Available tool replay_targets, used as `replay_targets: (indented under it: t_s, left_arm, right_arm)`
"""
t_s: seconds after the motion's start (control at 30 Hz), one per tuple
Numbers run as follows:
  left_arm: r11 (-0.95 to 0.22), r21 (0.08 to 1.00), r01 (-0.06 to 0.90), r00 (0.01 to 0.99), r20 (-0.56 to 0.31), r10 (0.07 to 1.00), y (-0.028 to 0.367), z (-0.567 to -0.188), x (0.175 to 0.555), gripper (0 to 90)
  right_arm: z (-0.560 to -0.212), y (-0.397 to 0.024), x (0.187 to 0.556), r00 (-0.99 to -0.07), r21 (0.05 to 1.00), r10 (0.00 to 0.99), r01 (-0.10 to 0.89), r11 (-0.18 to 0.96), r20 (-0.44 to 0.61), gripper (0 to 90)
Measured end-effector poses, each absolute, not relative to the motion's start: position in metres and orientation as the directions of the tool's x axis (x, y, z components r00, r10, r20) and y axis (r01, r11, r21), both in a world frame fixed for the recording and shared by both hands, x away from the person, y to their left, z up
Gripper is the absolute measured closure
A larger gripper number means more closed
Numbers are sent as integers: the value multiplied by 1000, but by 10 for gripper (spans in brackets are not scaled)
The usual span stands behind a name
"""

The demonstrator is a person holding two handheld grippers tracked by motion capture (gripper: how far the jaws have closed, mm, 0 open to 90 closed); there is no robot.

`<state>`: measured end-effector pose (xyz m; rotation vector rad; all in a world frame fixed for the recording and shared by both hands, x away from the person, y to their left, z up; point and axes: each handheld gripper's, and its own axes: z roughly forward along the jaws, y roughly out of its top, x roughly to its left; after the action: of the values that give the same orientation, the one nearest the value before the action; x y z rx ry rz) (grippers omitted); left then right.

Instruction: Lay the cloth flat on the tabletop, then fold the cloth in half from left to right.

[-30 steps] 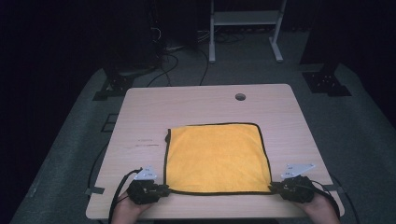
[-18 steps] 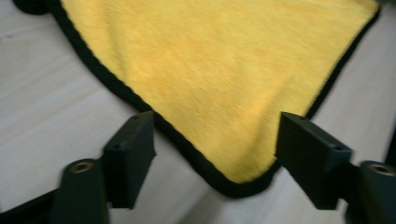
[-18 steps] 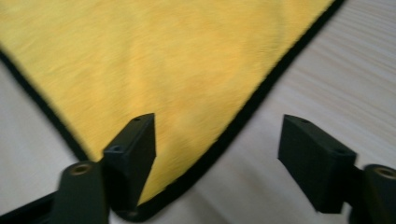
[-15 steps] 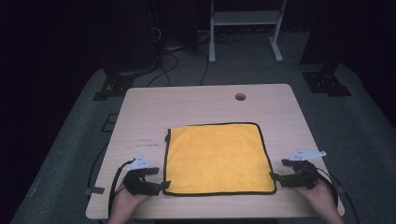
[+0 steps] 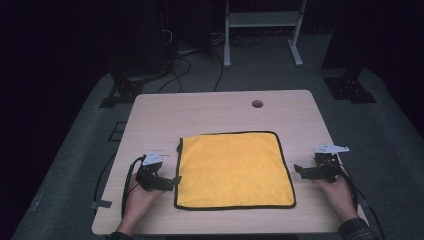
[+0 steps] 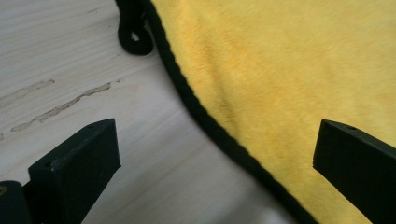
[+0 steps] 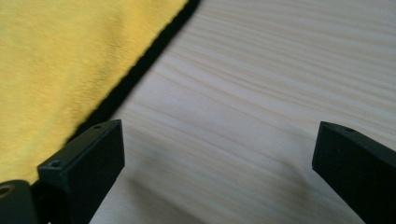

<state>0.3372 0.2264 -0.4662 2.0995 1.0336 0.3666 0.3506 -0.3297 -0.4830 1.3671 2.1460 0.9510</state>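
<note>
Cloth (image 5: 234,170), yellow with a black hem, lies flat and square on the wooden table (image 5: 210,112), nearer the person's edge than the far one; it holds nothing and nothing lies on it. A small black hanging loop (image 6: 133,35) sticks out from its hem onto bare wood in the left gripper view.

Left gripper (image 5: 169,181) sits just beside the cloth's left hem, near the front left corner. Its jaws have just been opening and now stand wide apart, with the hem running between them in its own view, the pads clear of the fabric. Right gripper (image 5: 299,171) sits just beside the cloth's right hem, a little farther up that side. Its jaws have also just been opening and stand wide; between them lies bare wood, with the hem off by the left jaw.

Beyond the cloth's far hem the tabletop is open up to a round cable hole (image 5: 257,103) near the far edge. Left and right of the cloth, narrow strips of wood run to the table's sides, where the hands rest. A thin strip separates the cloth's front hem from the near edge.
</note>
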Motion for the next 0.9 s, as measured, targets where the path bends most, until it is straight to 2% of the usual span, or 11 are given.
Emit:
replay_targets:
  t_s: [0.53, 0.63, 0.77, 0.9]
  left_arm:
    - [-360, 722, 591, 555, -39, 831, 224, -473, 368, 2]
    - [-365, 716, 595, 534, -13, 845, 220, -475, 376, 2]
    - [-350, 717, 604, 532, -35, 846, 219, -478, 379, 39]
    - [-379, 711, 592, 532, 8, 847, 215, -480, 378, 43]
  right_arm:
    - [-488, -337, 353, -417, 716, 909, 637, 285, 9, 16]
    - [-488, -337, 352, -420, 717, 908, 635, 288, 8, 16]
    - [-488, -337, 352, -420, 716, 907, 636, 287, 9, 16]
    - [-488, -337, 352, -424, 715, 905, 636, 290, 10, 16]
